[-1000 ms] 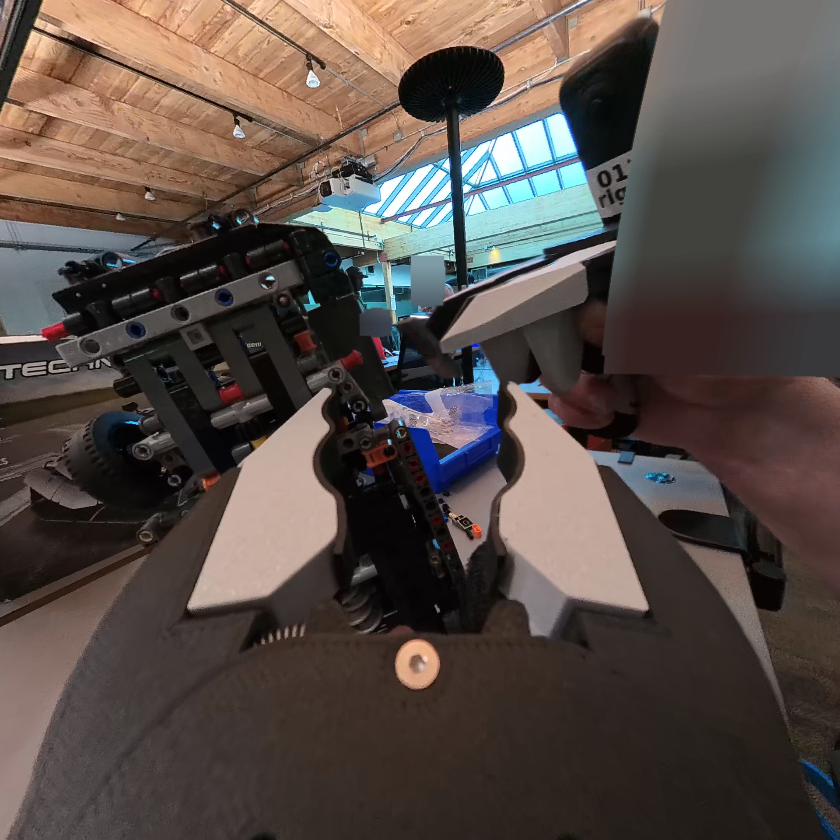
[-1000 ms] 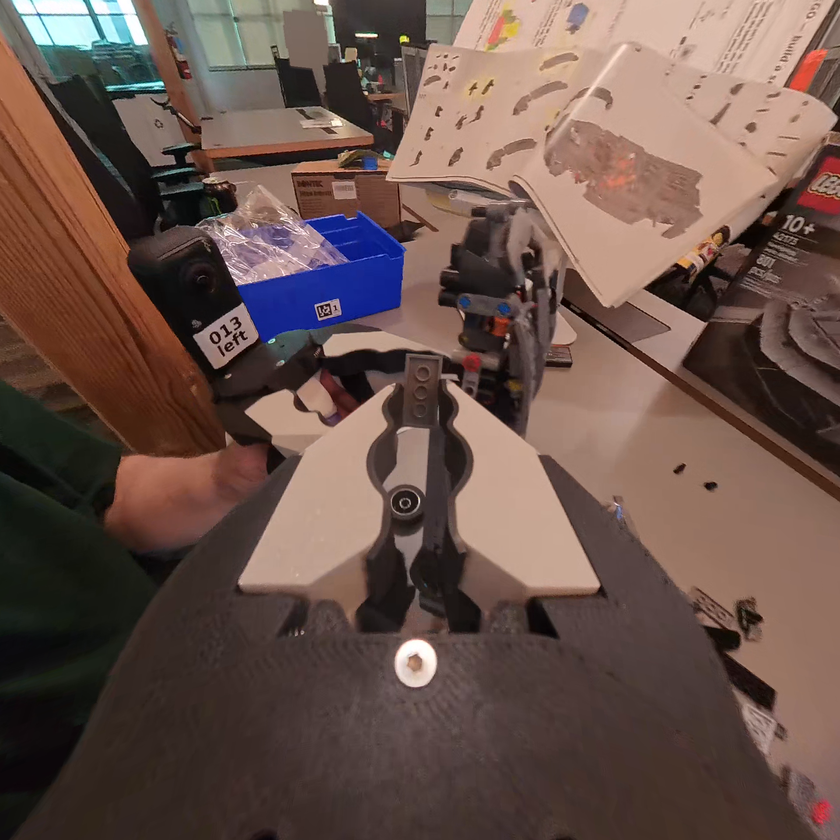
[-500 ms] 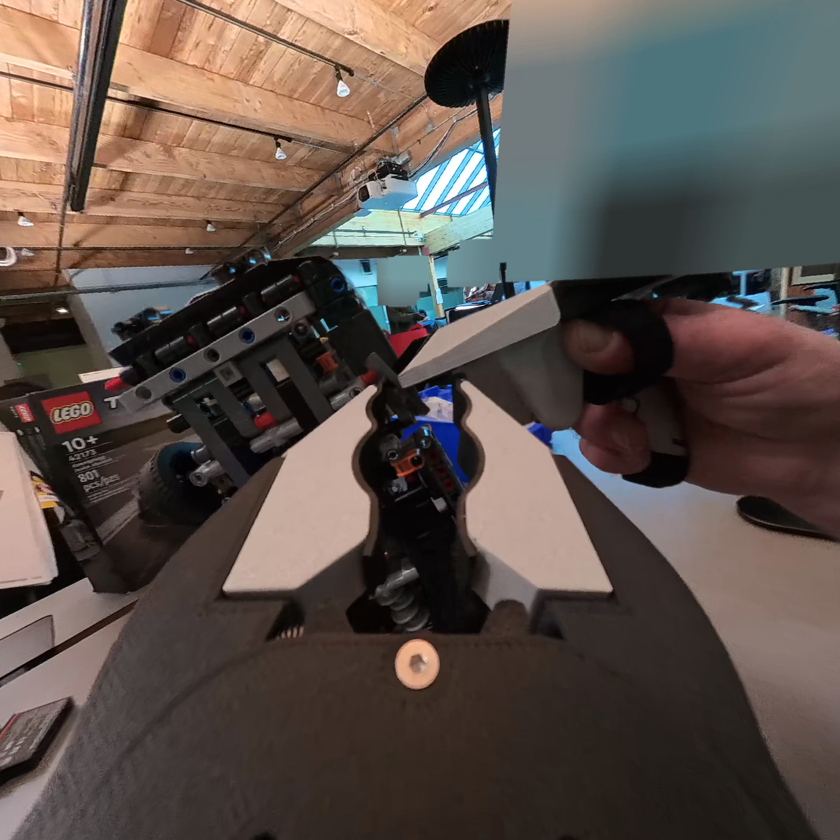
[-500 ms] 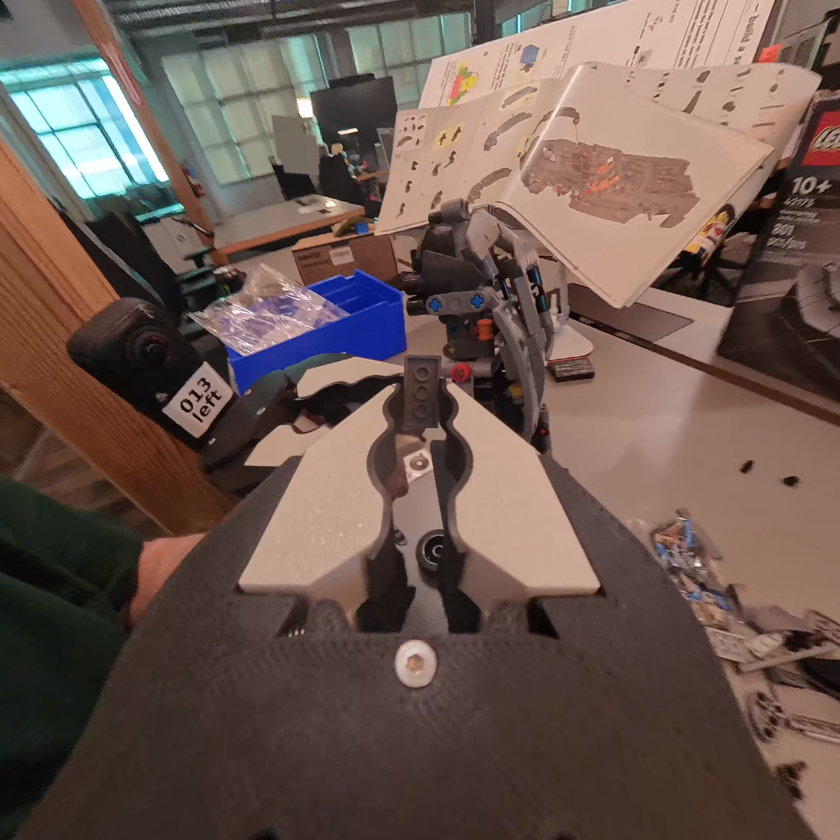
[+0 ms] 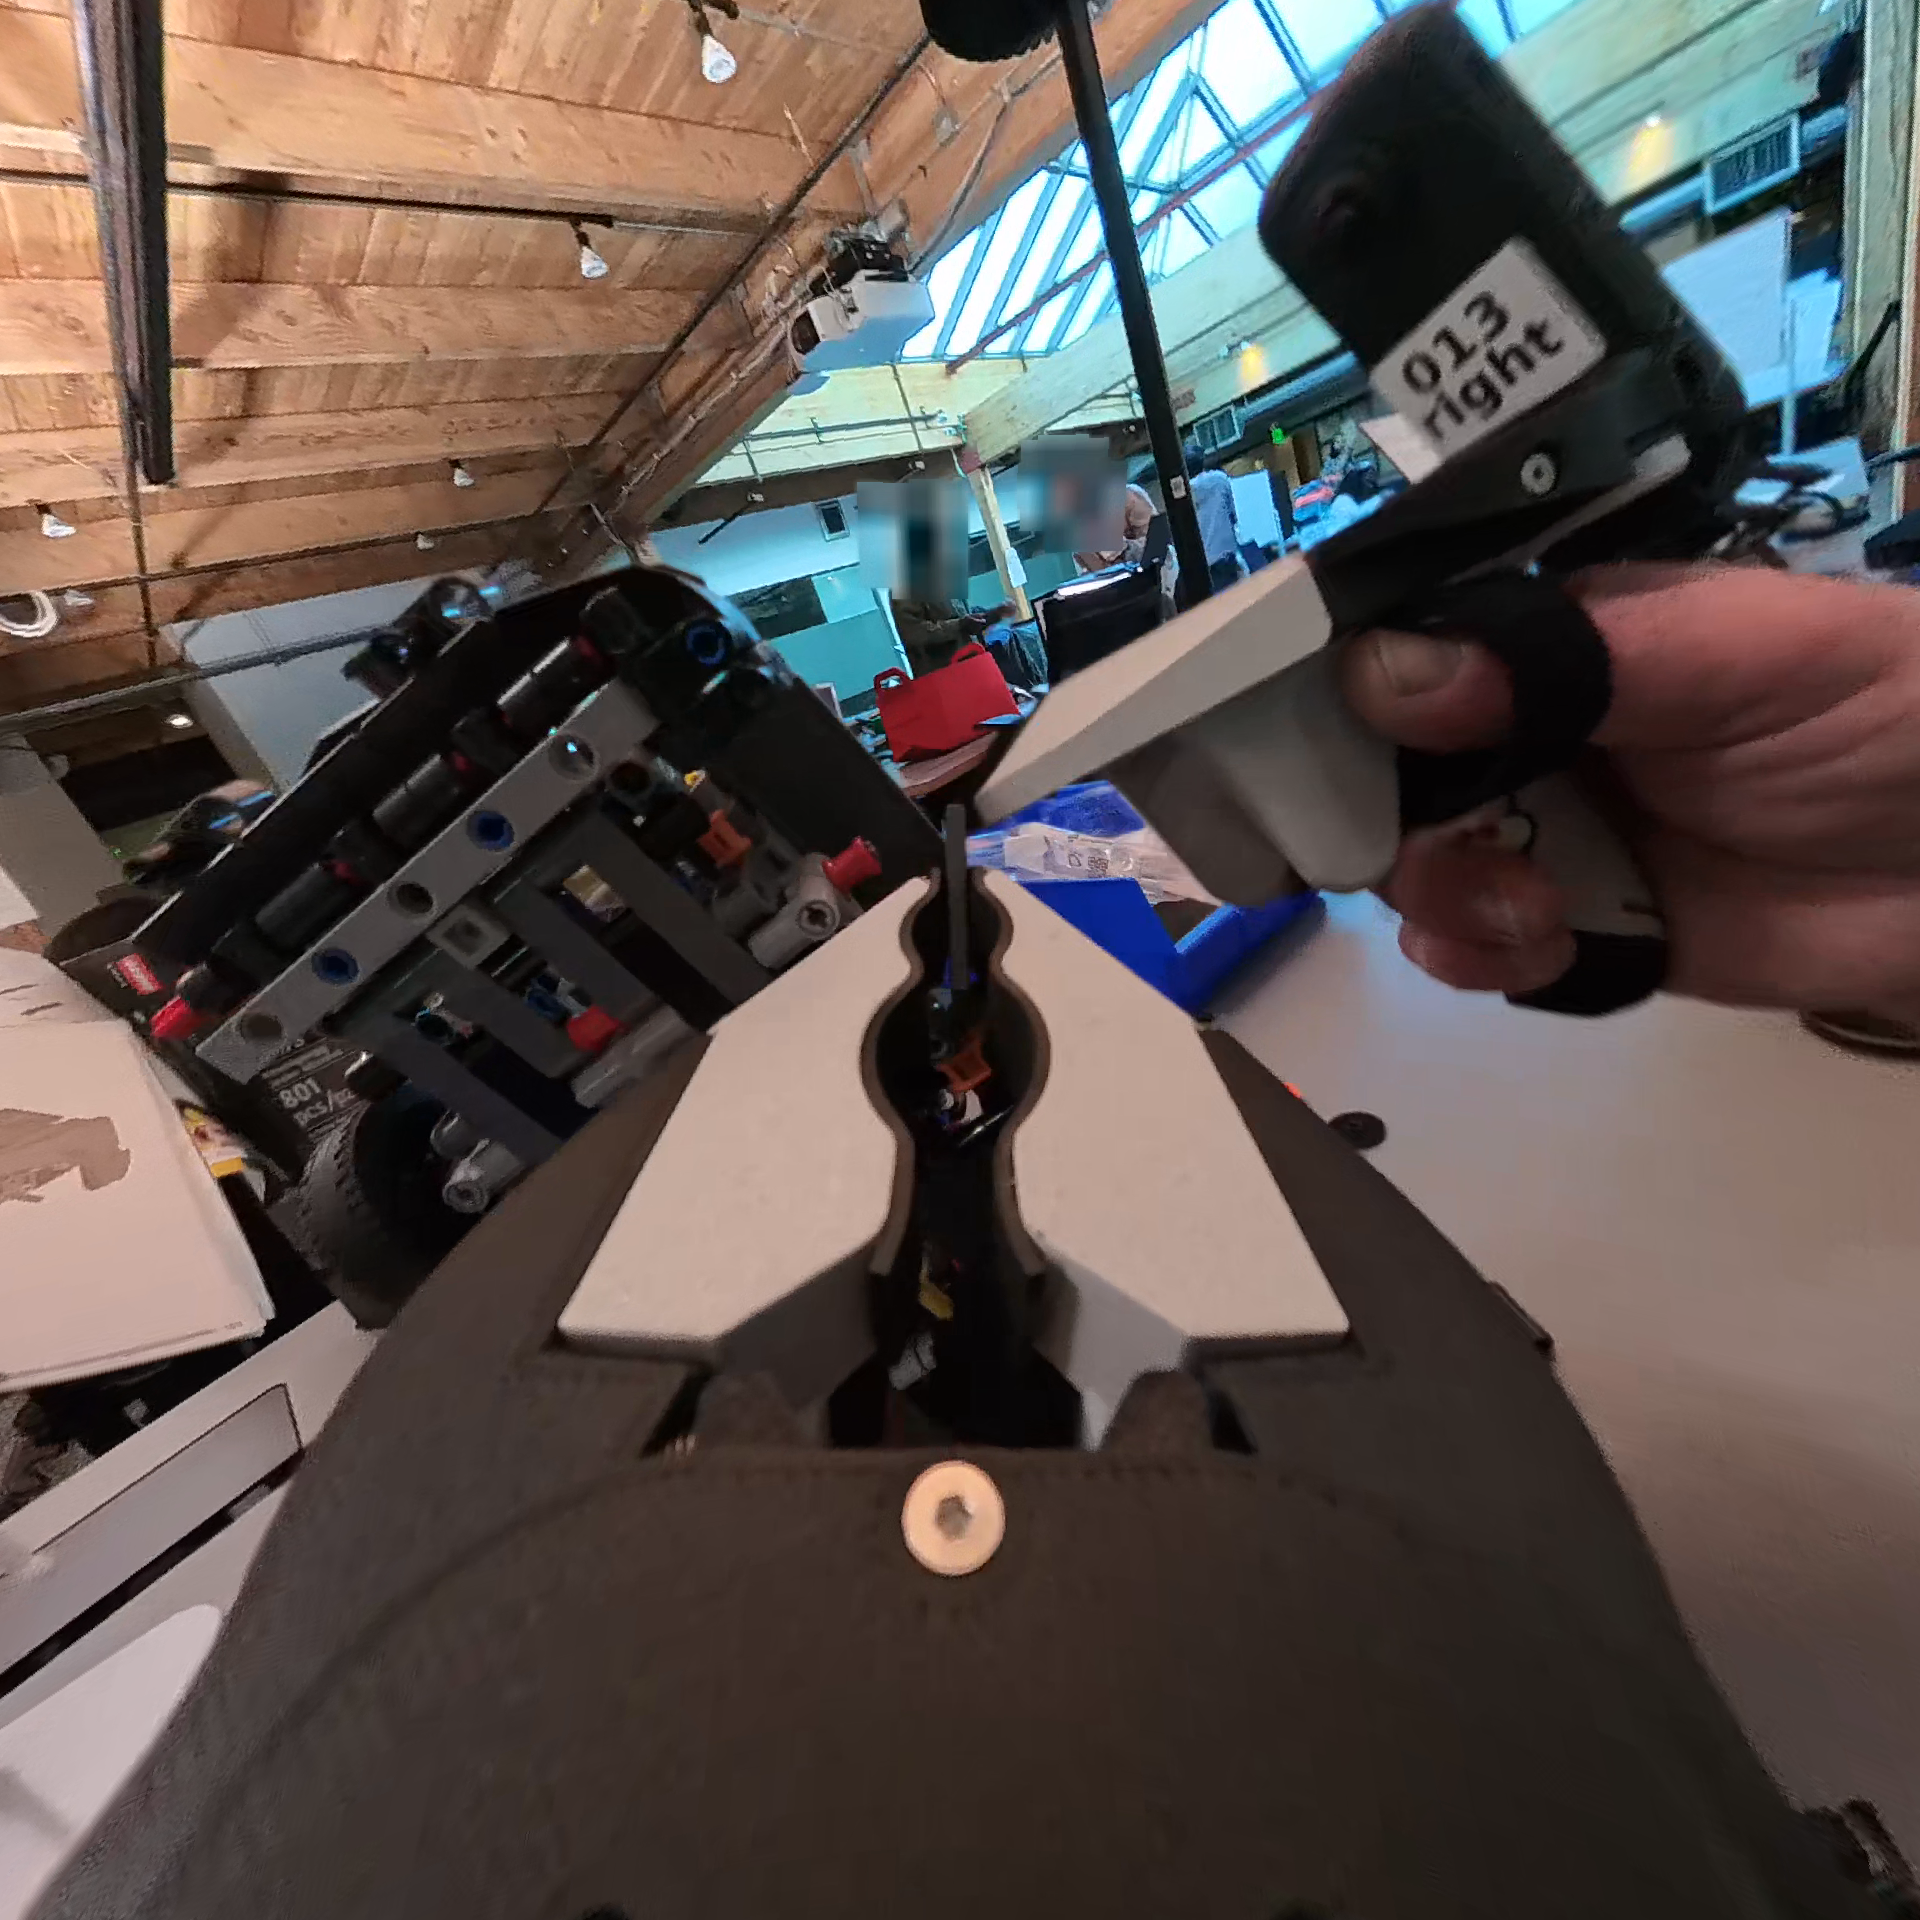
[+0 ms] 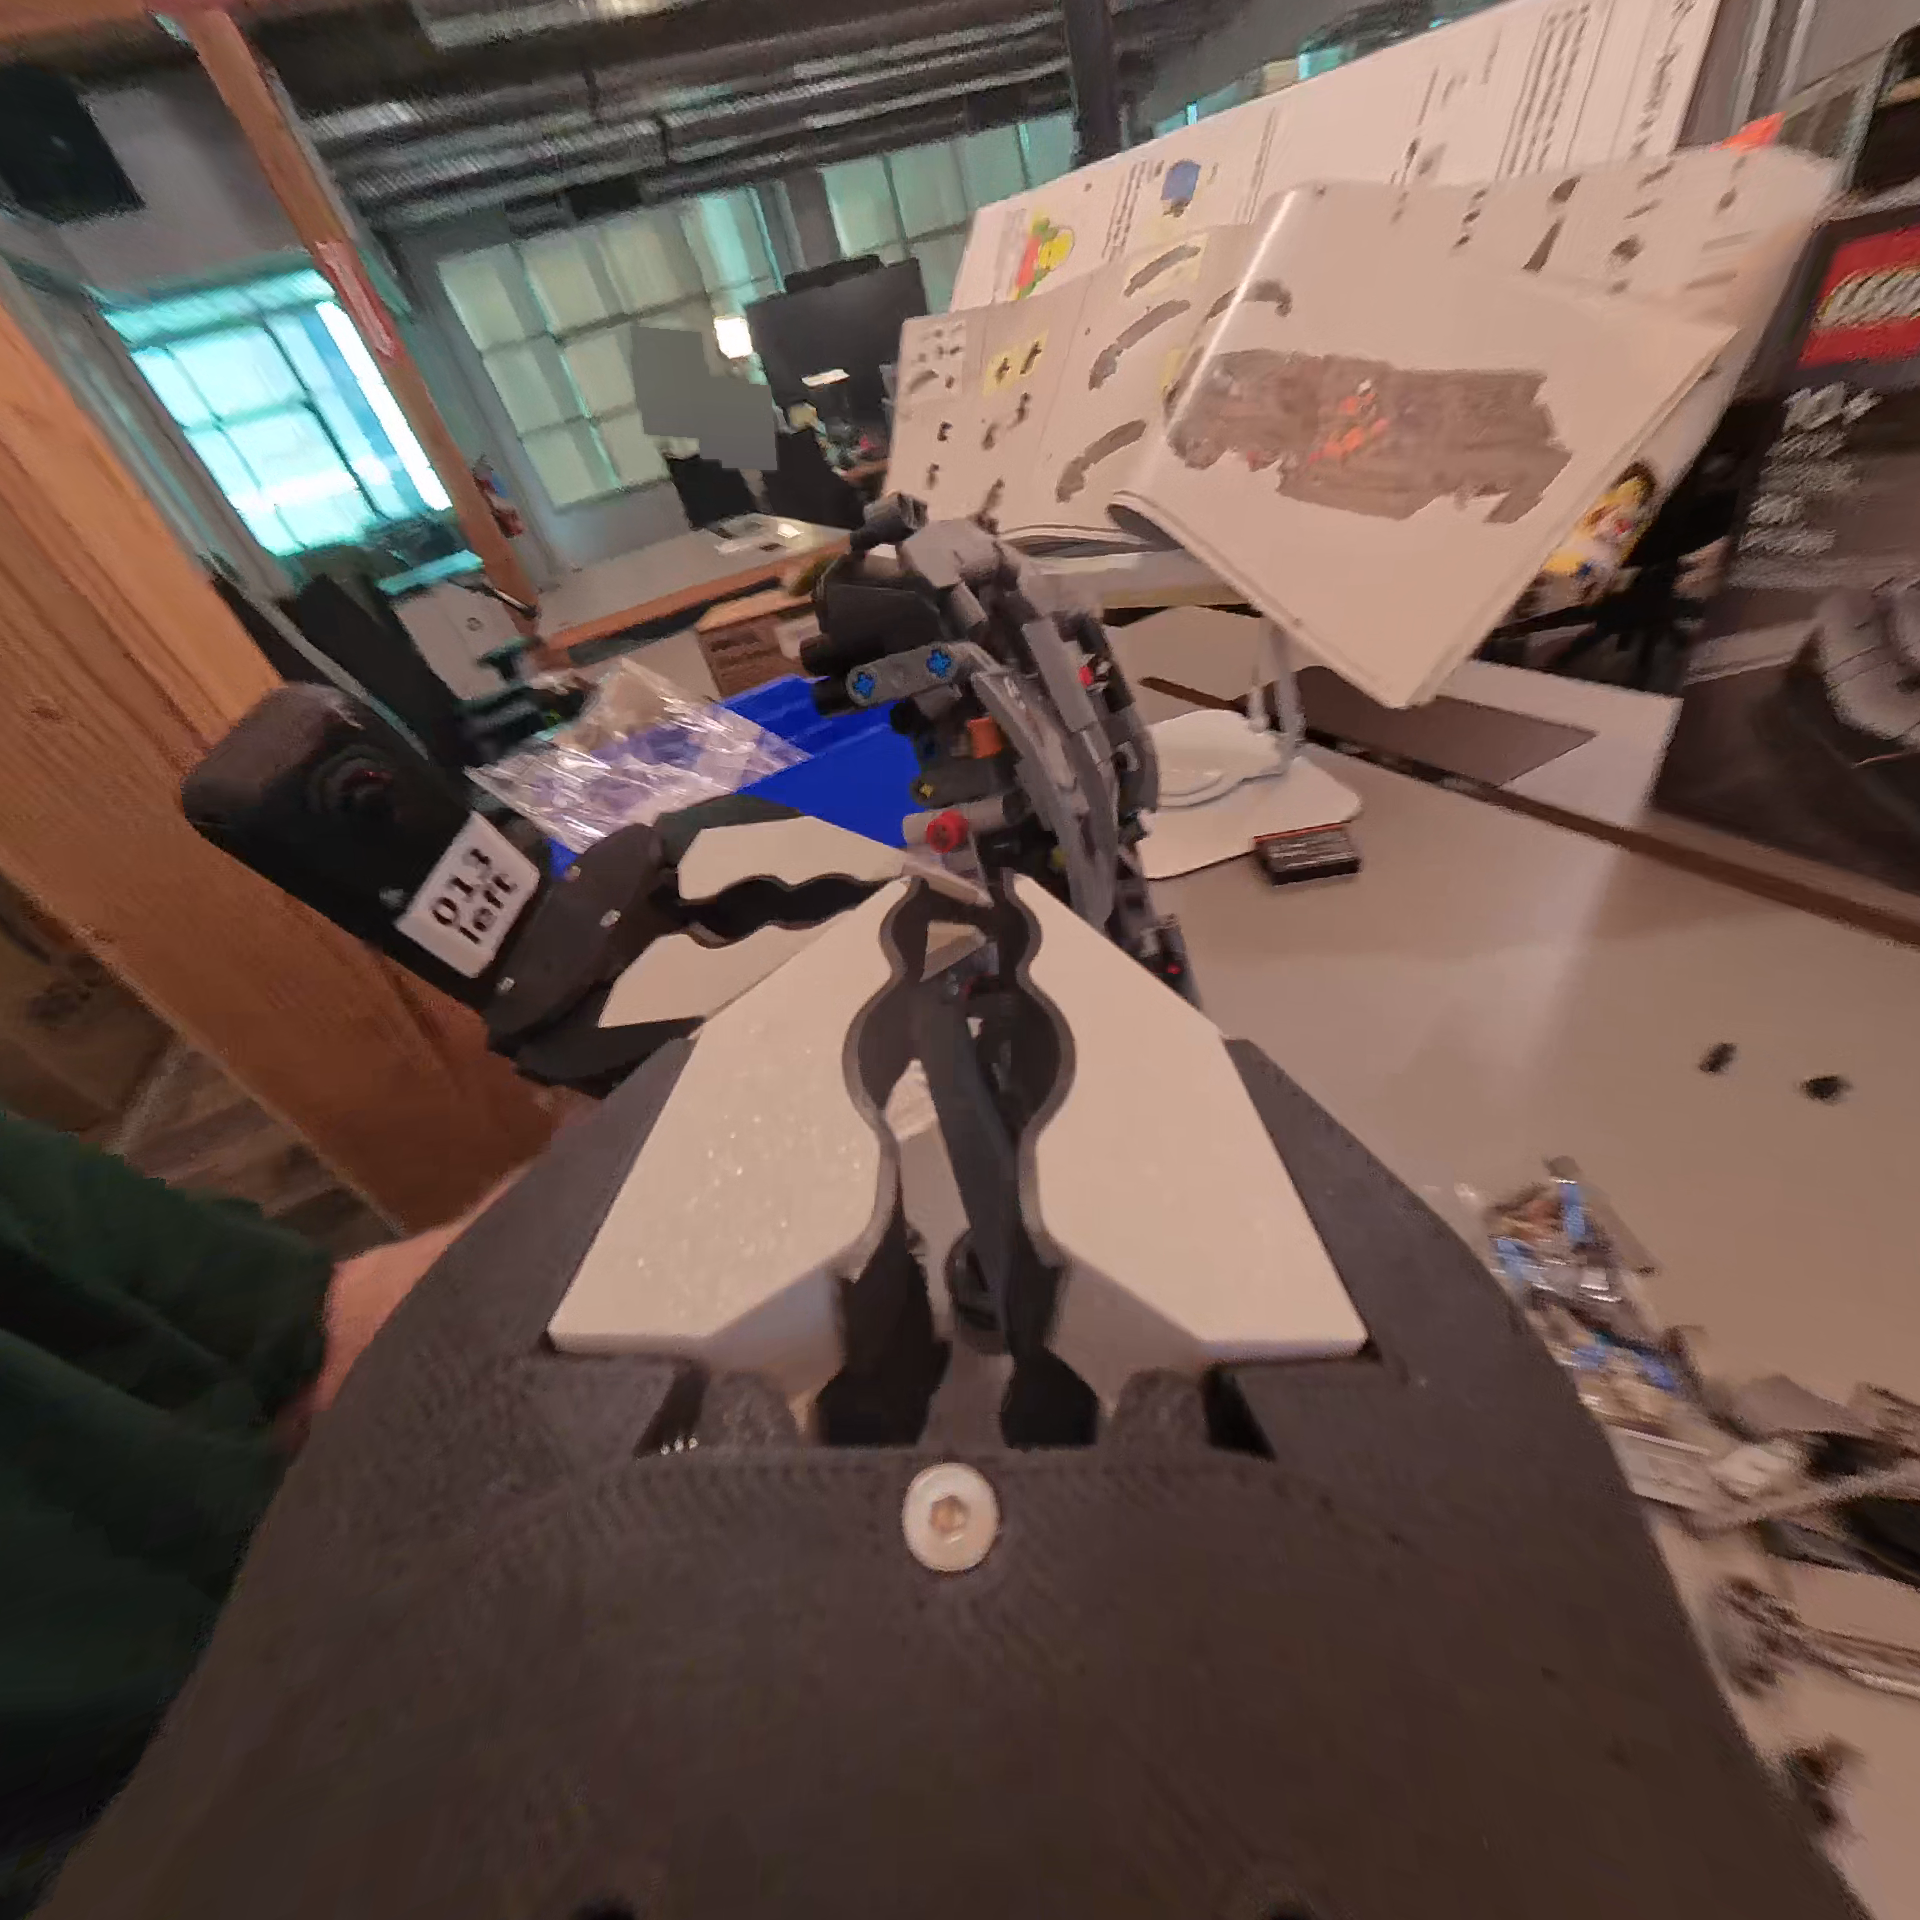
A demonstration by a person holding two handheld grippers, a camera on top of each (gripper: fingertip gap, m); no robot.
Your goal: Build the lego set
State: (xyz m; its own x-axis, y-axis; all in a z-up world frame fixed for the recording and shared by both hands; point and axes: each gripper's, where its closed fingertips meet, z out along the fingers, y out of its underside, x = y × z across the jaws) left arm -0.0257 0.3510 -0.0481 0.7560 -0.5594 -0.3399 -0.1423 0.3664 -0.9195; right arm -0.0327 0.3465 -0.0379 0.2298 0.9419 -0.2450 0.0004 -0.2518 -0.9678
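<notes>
The left gripper (image 5: 954, 904) is clenched on the lego model (image 5: 520, 883), its two grey fingers (image 5: 790, 1122) drawn close with dark model parts, an orange piece among them, wedged in the narrow gap. The model is held up off the white table (image 5: 1558, 1299), and in the left wrist view its bulk stands to the left of the fingers as a tilted frame: a long grey beam with a row of holes runs from lower left to upper right, so the long axis leans up and away to the right. At least two blue pins show in that beam, and several red pin ends along the frame. The right gripper (image 6: 961, 894) is closed on one thin dark plate (image 5: 954, 831), which in the left wrist view stands edge-on and nearly upright just past the left fingertips, close beside the model; whether it touches the model I cannot tell. In the right wrist view the plate is hard to make out between the fingers, and the model (image 6: 987, 727) rises just beyond them, with curved grey arches and two blue cross pins facing near. Farther left lies one blue bin (image 6: 831, 769) with a clear bag (image 6: 634, 758) on it. One open instruction booklet (image 6: 1351, 447) is propped on a stand at the far right, next to one dark set box (image 6: 1829, 582). Loose pieces (image 6: 1621, 1382) lie scattered on the table at near right.
</notes>
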